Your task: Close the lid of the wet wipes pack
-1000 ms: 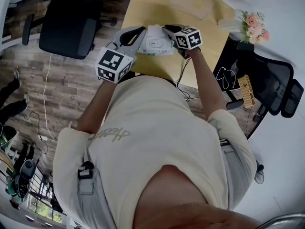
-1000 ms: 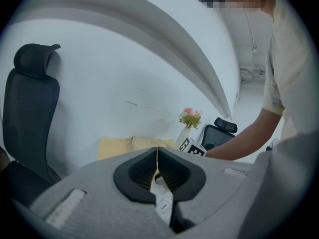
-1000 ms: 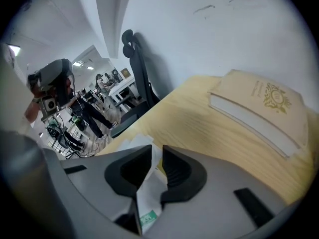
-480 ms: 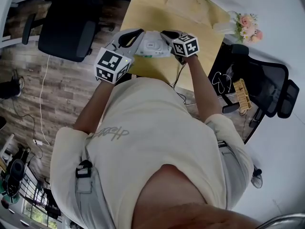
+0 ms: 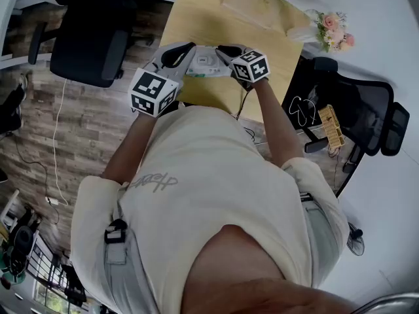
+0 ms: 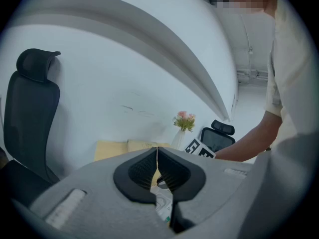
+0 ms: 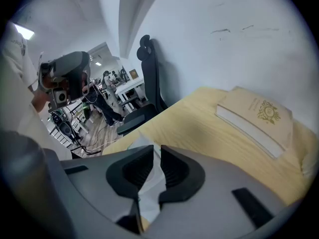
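Observation:
The white wet wipes pack (image 5: 205,61) hangs just above the near edge of the yellow table (image 5: 190,25), held from both ends. Its lid looks flat against the pack in the head view, but it is too small to be sure. My left gripper (image 5: 182,56) is shut on the pack's left end. In the left gripper view the pads (image 6: 142,169) meet, and a strip of the pack (image 6: 163,206) shows below them. My right gripper (image 5: 227,53) is shut on the right end, with white pack film (image 7: 149,185) pinched between its fingers.
A pale book (image 5: 258,5) lies at the table's far side, with a vase of flowers (image 5: 330,28) at the far right corner. Black office chairs stand at the left (image 5: 85,44) and right (image 5: 366,116). A cable hangs from the table's near edge.
The pack and both grippers have drifted slightly away from the body over the table edge. Both grips are unchanged.

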`<state>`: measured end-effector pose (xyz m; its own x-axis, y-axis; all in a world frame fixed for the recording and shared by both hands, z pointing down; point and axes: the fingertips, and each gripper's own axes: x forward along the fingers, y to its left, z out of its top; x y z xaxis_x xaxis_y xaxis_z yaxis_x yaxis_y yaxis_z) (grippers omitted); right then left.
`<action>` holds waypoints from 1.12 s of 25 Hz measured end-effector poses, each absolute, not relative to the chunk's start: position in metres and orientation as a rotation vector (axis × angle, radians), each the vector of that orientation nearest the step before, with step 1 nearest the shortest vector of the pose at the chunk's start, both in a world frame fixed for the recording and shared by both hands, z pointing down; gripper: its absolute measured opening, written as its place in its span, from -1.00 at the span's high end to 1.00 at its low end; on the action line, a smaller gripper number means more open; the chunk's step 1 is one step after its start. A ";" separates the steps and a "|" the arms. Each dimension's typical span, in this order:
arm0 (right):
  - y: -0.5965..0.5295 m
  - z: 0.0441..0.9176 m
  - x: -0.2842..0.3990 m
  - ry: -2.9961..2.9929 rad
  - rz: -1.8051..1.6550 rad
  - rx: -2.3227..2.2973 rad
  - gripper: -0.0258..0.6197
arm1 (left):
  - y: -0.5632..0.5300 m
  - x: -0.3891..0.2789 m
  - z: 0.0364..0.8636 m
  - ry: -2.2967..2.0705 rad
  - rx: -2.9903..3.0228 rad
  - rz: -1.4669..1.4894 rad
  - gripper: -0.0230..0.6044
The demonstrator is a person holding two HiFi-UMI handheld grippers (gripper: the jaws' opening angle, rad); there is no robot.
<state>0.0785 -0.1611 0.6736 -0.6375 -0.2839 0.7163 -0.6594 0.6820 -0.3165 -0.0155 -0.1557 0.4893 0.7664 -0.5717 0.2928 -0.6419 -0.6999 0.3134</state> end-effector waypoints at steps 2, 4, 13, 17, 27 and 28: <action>-0.157 0.672 0.077 -2.251 0.726 0.705 0.78 | -0.154 -0.015 0.488 -0.929 2.564 0.237 0.87; -0.152 0.670 0.077 -2.251 0.705 0.697 0.78 | -0.152 -0.015 0.486 -0.932 2.567 0.233 0.87; -0.132 0.671 0.077 -2.245 0.690 0.689 0.78 | -0.141 -0.017 0.483 -0.935 2.572 0.240 0.87; -0.123 0.675 0.079 -2.230 0.667 0.683 0.78 | -0.139 -0.017 0.482 -0.934 2.578 0.244 0.87; -0.105 0.687 0.077 -2.192 0.592 0.672 0.77 | -0.137 -0.021 0.479 -0.921 2.588 0.252 0.87; -0.103 0.688 0.077 -2.188 0.597 0.674 0.77 | -0.136 -0.022 0.481 -0.920 2.585 0.253 0.87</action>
